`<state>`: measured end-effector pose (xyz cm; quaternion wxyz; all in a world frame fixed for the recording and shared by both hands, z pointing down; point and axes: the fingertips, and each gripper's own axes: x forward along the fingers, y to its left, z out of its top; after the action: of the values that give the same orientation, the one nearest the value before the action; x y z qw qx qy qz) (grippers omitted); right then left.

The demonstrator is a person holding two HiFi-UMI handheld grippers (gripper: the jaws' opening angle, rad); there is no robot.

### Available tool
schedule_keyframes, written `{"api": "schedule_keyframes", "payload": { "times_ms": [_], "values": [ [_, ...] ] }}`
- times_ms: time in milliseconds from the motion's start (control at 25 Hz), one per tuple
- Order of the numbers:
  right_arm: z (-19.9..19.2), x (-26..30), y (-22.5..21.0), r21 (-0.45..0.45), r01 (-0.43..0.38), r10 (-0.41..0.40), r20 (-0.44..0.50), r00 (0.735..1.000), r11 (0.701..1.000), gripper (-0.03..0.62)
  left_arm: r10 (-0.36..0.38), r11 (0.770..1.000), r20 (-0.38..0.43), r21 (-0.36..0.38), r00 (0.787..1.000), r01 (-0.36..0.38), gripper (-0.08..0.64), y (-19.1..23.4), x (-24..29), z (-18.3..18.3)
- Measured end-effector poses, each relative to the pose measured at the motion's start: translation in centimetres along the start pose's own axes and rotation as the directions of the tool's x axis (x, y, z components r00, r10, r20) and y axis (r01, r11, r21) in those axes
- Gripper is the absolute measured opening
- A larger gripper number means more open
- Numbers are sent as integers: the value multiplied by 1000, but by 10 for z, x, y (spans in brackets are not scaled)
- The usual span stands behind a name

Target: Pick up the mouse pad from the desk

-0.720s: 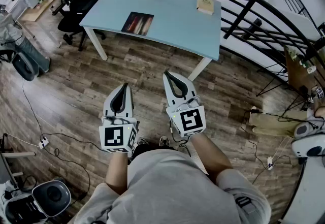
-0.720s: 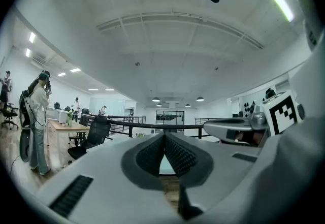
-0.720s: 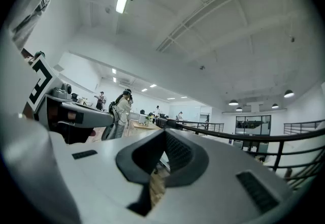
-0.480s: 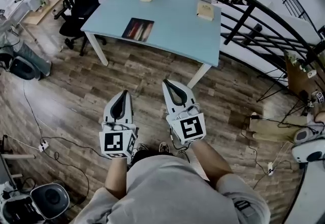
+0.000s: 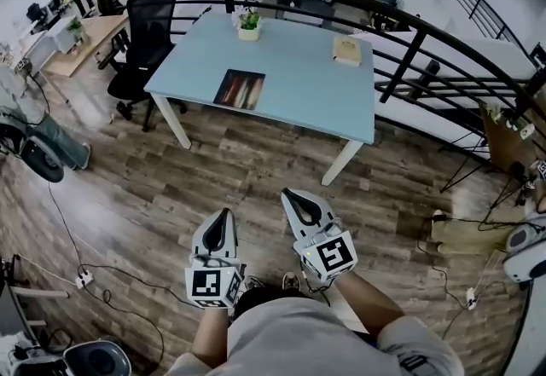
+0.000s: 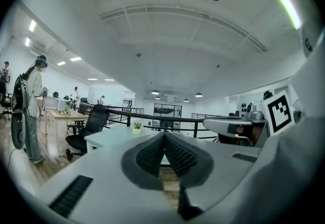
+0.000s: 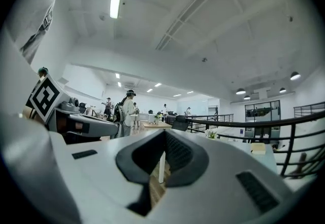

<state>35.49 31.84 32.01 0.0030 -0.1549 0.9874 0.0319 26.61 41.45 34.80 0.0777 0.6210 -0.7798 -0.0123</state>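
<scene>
The left tool (image 5: 222, 216) and right tool (image 5: 292, 197), lower centre, have jaws shut on nothing and are carried level, probably because the approach is unfinished. The pad (image 5: 240, 89) lies flat on the surface (image 5: 311, 84), upper centre, well apart from both.

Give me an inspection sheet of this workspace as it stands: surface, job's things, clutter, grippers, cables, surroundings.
Surface: light blue rectangular desk on white legs, mostly bare.
Job's things: dark rectangular mouse pad lies flat near the desk's front edge, untouched.
Clutter: small potted green plant at the far edge; tan book at the far right corner.
Grippers: left gripper and right gripper both shut, empty, over the wood floor short of the desk.
Cables: thin black cables and a white power strip on the floor at left.
Surroundings: black office chair left of the desk; black metal railing behind it.
</scene>
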Motion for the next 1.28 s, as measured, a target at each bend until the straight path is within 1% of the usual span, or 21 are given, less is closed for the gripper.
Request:
{"api": "schedule_keyframes", "payload": {
  "times_ms": [120,280,440,560,680,840,960,1200,1280],
  "values": [
    [-9,8,14,17,-20,20,-19,1000,1000,3,-20,1000,-25,1,999,20,12,7,-2,-9],
    [-24,24,35,-5,-38,38,-56,998,999,5,-50,999,-58,-8,997,50,12,23,0,-21],
    [-34,41,51,-20,-52,50,-88,995,998,5,-82,997,-88,6,993,83,12,41,-1,-29],
    [-41,56,59,-14,-49,47,-98,994,999,5,-74,997,-106,9,992,76,14,60,-2,-36],
    [-51,71,62,-1,-55,54,-125,991,998,27,-59,998,-111,-8,992,58,31,78,3,-39],
    [-64,99,57,6,-83,83,-140,987,997,26,-34,999,-123,-27,992,31,34,101,21,-45],
    [-72,125,45,16,-95,96,-141,985,995,28,-17,1000,-132,-19,991,14,35,118,43,-45],
    [-72,197,5,30,-136,138,-110,984,990,28,26,1000,-133,20,991,-23,34,160,109,-28],
    [-69,217,-11,30,-146,148,-106,983,989,28,33,999,-136,21,990,-31,34,169,132,-20]
  ]
}}
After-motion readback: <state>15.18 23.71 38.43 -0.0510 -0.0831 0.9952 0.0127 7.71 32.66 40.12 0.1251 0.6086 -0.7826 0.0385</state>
